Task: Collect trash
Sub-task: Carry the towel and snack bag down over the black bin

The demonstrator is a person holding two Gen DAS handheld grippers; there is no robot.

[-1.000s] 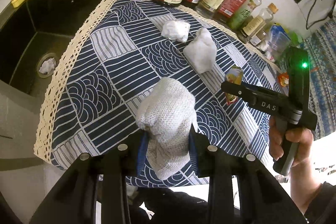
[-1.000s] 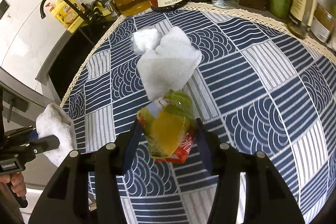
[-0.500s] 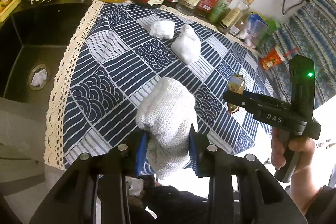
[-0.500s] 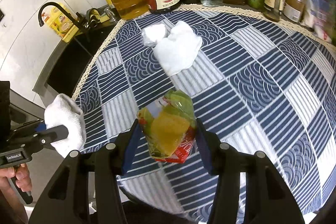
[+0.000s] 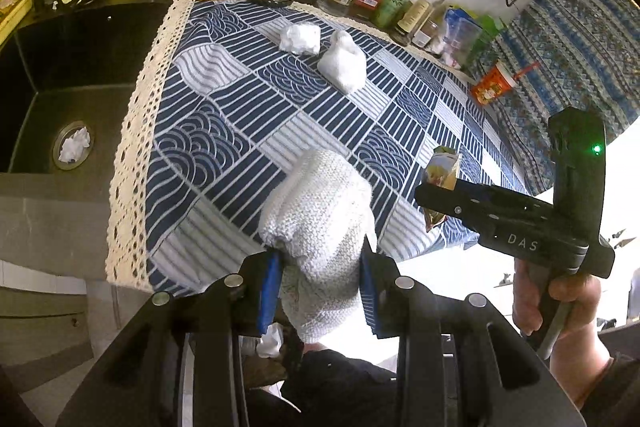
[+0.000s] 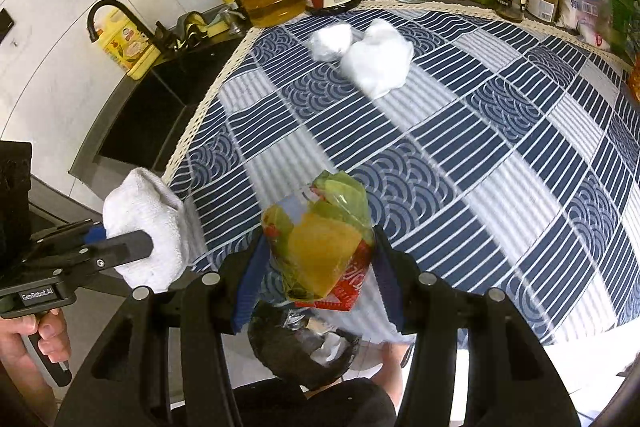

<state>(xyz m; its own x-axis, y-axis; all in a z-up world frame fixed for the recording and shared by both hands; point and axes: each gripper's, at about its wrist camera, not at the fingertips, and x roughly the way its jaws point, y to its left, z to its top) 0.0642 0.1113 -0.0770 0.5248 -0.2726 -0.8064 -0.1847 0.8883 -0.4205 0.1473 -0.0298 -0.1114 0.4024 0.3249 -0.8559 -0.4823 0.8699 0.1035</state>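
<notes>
Item: left gripper, clenched on a white knitted cloth wad, held off the front edge of the desk.

Item: right gripper, clenched on a crumpled snack wrapper, likewise carried past the desk's near edge.

Item: black-lined bin, directly beneath the right gripper and below its wrapper; the right gripper judged nearer for the drop.

Item: two white tissue wads, lying touching at the desk's far side, well apart from both grippers, uncollected.
</notes>
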